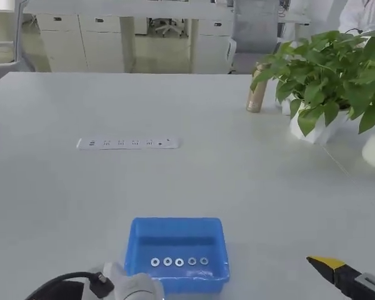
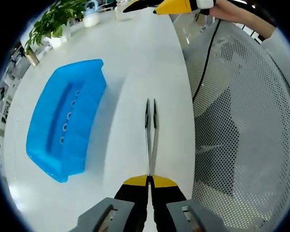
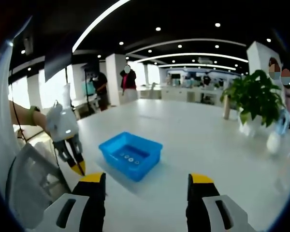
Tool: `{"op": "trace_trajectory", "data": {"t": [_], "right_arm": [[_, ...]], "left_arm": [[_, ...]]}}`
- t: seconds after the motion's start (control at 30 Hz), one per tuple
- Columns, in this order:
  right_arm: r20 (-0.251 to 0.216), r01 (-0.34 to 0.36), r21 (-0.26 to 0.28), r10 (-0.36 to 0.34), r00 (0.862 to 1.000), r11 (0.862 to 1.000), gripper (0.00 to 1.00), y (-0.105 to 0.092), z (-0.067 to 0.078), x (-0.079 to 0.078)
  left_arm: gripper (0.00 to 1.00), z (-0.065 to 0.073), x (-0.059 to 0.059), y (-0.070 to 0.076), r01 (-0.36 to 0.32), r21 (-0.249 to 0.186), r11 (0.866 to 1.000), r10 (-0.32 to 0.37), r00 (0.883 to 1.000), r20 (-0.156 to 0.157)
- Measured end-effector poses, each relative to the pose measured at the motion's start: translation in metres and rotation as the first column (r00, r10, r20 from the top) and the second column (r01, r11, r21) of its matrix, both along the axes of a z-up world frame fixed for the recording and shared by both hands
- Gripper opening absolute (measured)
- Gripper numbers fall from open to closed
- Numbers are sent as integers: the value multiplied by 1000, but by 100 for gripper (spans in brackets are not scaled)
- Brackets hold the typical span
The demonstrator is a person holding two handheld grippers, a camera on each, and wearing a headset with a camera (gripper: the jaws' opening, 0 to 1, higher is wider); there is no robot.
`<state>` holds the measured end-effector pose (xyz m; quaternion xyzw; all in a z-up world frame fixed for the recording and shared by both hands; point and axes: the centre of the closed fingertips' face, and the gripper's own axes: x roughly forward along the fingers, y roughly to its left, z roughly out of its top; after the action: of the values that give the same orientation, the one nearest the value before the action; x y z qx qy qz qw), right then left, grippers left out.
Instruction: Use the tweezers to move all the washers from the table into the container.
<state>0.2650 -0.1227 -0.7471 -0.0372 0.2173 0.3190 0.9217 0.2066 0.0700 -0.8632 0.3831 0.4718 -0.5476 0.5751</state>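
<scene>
Left gripper [image 2: 148, 181] jaws clench tweezers [image 2: 150, 135], blue container [image 2: 53, 164] left of them; right gripper [image 3: 147, 181] jaws released. Tweezers, pinched only at their end, may swivel.

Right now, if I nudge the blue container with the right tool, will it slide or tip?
Probably slides rather than tips: the blue container sits low and wide on the smooth table. It looks like thin plastic, so likely light. The five washers inside may shift.
</scene>
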Motion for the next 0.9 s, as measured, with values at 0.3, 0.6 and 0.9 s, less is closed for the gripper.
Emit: {"op": "trace_trajectory", "data": {"t": [0.3, 0.6, 0.9], "right_arm": [[6, -26, 17, 26, 1000, 1000, 67, 4, 5, -1], [37, -16, -7, 16, 999, 1000, 69, 2, 14, 0], [89, -36, 8, 35, 995, 999, 71, 5, 32, -2]], "left_arm": [[0, 0, 4, 4, -7, 1, 1000, 7, 1000, 27], [14, 29, 8, 16, -277, -203, 939, 295, 953, 65], [41, 99, 26, 37, -524, -540, 658, 656, 751, 71]]}}
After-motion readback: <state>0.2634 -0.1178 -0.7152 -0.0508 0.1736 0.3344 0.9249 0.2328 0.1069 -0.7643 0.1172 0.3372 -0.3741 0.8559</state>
